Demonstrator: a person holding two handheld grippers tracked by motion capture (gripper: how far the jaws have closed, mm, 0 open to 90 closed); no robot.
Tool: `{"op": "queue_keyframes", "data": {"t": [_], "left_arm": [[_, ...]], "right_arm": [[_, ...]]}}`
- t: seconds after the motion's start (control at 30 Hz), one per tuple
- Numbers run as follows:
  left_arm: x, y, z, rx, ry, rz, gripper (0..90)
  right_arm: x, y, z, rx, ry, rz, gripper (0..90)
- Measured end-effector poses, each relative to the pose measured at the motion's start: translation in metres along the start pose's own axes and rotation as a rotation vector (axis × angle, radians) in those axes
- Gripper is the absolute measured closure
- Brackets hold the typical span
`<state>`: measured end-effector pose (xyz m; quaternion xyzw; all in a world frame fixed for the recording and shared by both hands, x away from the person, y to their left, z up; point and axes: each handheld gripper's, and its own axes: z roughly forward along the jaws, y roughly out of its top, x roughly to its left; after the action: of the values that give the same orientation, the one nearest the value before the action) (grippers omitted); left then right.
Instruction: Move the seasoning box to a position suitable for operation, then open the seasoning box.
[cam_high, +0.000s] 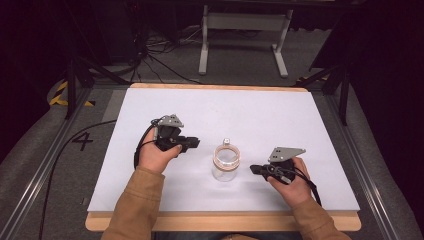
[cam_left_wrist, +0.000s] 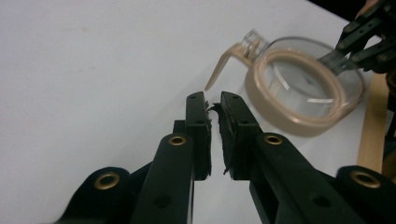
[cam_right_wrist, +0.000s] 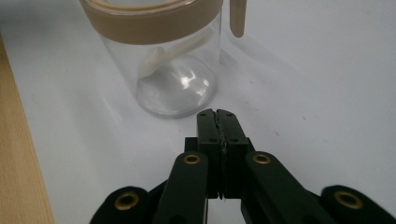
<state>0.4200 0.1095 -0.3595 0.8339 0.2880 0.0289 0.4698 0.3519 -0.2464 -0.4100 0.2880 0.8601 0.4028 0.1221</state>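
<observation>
A clear glass jar (cam_high: 226, 165) with a tan lid ring stands upright near the middle of the white table (cam_high: 280, 120). A tan tab (cam_left_wrist: 223, 65) hangs from its rim, beside a small clear knob. My left gripper (cam_high: 196, 143) lies to the left of the jar, pointing at it. In the left gripper view its jaws (cam_left_wrist: 213, 100) stand a narrow slit apart with nothing between them, just short of the jar (cam_left_wrist: 303, 93). My right gripper (cam_high: 252, 169) is to the right of the jar. Its jaws (cam_right_wrist: 216, 114) are pressed together, empty, near the base of the jar (cam_right_wrist: 173, 70).
A wooden strip (cam_high: 225, 220) runs along the table's front edge. Behind the table are cables (cam_high: 160, 55) on the floor and a white stand (cam_high: 245, 35). Black frame legs (cam_high: 72, 85) flank the table.
</observation>
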Motion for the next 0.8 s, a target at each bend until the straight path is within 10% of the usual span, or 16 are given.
{"op": "queue_keyframes", "data": {"t": [0.8], "left_arm": [[-0.019, 0.038, 0.054, -0.004, -0.083, 0.119, 82.7]], "right_arm": [[0.004, -0.028, -0.026, 0.001, -0.047, 0.056, 90.0]]}}
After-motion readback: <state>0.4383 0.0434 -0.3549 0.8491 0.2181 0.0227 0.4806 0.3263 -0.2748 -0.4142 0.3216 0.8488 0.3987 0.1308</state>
